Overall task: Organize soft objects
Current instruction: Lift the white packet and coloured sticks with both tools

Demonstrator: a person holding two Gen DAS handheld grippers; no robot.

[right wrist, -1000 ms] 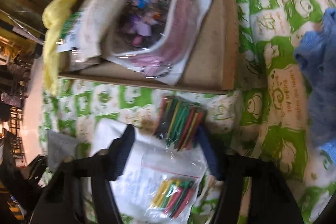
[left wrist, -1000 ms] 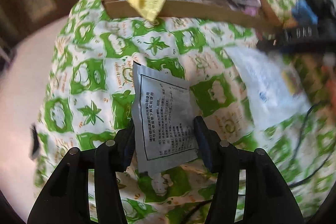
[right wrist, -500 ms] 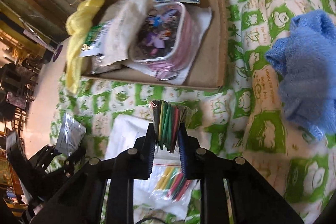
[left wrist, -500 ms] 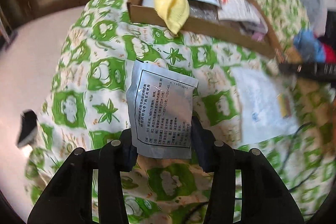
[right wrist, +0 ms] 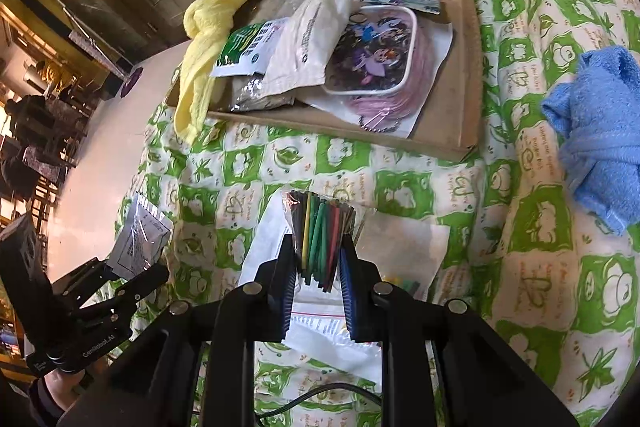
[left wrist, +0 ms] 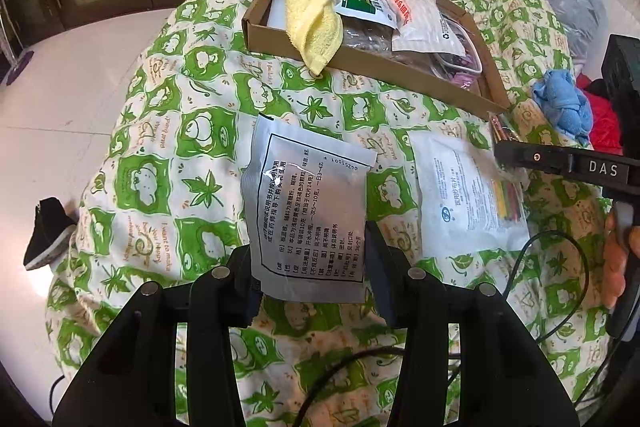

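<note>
My left gripper (left wrist: 310,277) is shut on a silver foil sachet (left wrist: 308,203) with black print, held above the green-patterned quilt (left wrist: 168,155); the sachet (right wrist: 140,239) and left gripper (right wrist: 132,277) also show at the lower left of the right wrist view. My right gripper (right wrist: 318,281) is shut on a small clear bag of coloured sticks (right wrist: 322,231), lifted over a white packet (right wrist: 404,247). Beyond both stands a shallow cardboard box (left wrist: 400,75), also box (right wrist: 464,75), holding a yellow towel (left wrist: 312,15), packets and a pink pouch (right wrist: 372,59).
A blue towel (right wrist: 600,131) lies on the quilt right of the box, also blue towel (left wrist: 564,103), with red cloth (left wrist: 604,123) beside it. A white packet (left wrist: 460,191) and another bag of sticks (left wrist: 508,199) lie flat. Black cables (left wrist: 560,267) cross the quilt. White floor (left wrist: 60,99) lies left.
Both grippers closed on their items and lifted them off the quilt: the left on the sachet, the right on the bag of sticks. The box now sits farther away in both views.
</note>
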